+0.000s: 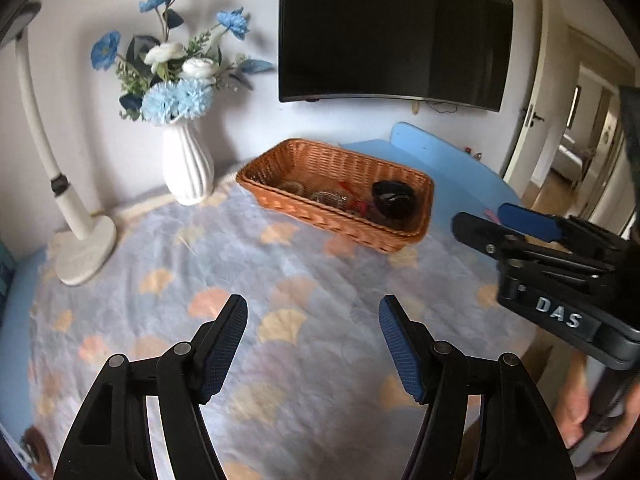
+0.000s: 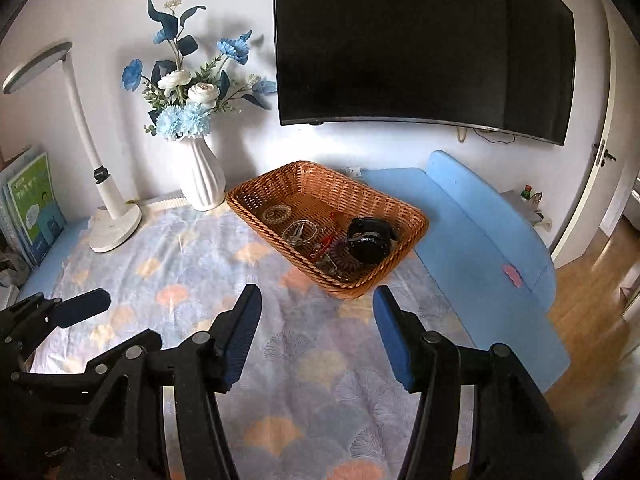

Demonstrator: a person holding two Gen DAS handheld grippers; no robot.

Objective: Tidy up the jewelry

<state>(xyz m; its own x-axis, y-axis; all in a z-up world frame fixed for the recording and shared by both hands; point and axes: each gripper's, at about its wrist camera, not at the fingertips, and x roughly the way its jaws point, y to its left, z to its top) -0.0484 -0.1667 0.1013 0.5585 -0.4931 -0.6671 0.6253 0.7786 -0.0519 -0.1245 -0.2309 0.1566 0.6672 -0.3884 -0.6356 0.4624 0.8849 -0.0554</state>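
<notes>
A dark television (image 2: 424, 40) hangs on the wall far beyond both sets of jaws. Under them spreads the worktop (image 2: 480, 216), blue at its bare right part and covered elsewhere by a pale cloth (image 2: 192, 264) printed with fan shapes. Ahead of the right gripper (image 2: 316, 304), just past its tips, sits a wicker basket (image 2: 256, 188) with the jewelry inside: a dark watch (image 2: 368, 240) at the right end, a silvery bracelet (image 2: 298, 232) in the middle, a beaded ring-shaped piece (image 2: 278, 213) to the left, and a small tangle with red bits (image 2: 330, 250) between them, too fine to sort out. Left of the basket stand a white ribbed vase (image 2: 202, 178) of blue and white flowers (image 2: 184, 92) and, further left, a white desk lamp (image 2: 108, 200). The right gripper's jaws stand apart with nothing between them, only cloth showing in the gap. The left gripper (image 1: 314, 312) hovers over the cloth well short of the basket, its jaws also apart and empty. A hand (image 1: 592, 408) shows at the right edge of the left view.
</notes>
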